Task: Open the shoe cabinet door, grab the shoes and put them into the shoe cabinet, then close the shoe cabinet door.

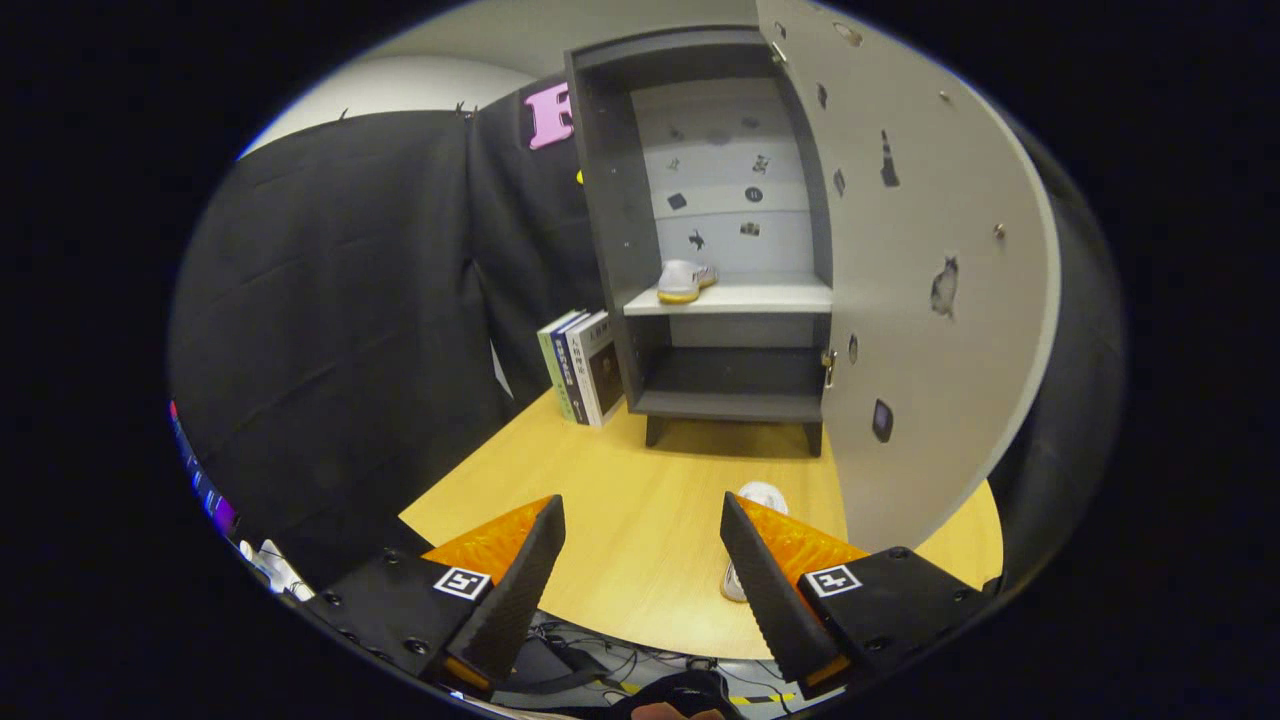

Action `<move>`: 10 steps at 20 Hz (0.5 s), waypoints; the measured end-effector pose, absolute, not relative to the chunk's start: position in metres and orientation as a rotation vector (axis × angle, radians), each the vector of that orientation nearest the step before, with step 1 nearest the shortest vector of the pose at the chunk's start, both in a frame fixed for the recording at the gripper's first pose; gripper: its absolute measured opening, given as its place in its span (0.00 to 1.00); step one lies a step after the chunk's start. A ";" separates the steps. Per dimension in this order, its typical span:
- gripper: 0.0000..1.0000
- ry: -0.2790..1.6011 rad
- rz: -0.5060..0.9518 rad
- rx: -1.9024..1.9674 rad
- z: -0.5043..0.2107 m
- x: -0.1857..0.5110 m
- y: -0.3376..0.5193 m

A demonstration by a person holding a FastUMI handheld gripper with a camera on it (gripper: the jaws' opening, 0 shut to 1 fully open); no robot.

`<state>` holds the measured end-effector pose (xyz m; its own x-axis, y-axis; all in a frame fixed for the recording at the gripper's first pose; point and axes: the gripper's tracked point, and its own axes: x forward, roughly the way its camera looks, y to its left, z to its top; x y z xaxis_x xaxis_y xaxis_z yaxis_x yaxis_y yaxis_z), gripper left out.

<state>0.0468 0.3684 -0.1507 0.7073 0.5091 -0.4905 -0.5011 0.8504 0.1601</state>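
Wooden table (640,520) is carrying the shoe cabinet (610,250) at its far side, with books (582,368) standing upright just left of it, touching it or nearly so. One white shoe (760,497) is lying on the tabletop (partly hidden behind the gripper (640,560) finger, spread wide, gripping nothing). Second shoe (685,281) is sitting on the cabinet's middle shelf (760,295).

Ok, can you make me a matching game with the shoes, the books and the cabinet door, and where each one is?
Things:
1. shoe with yellow sole
2. white shoe
3. books
4. cabinet door

Places or states:
A. standing beside the cabinet's left side
B. swung wide open
C. on the cabinet's middle shelf
D. on the table, partly behind the right finger of the open gripper

Pairs: 1-C, 2-D, 3-A, 4-B
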 end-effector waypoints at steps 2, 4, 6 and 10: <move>0.98 0.620 0.554 -0.023 -0.186 0.061 0.372; 0.98 0.686 0.539 -0.055 -0.223 0.076 0.372; 0.98 0.759 0.510 -0.100 -0.264 0.093 0.367; 0.98 0.922 0.456 -0.085 -0.337 0.110 0.361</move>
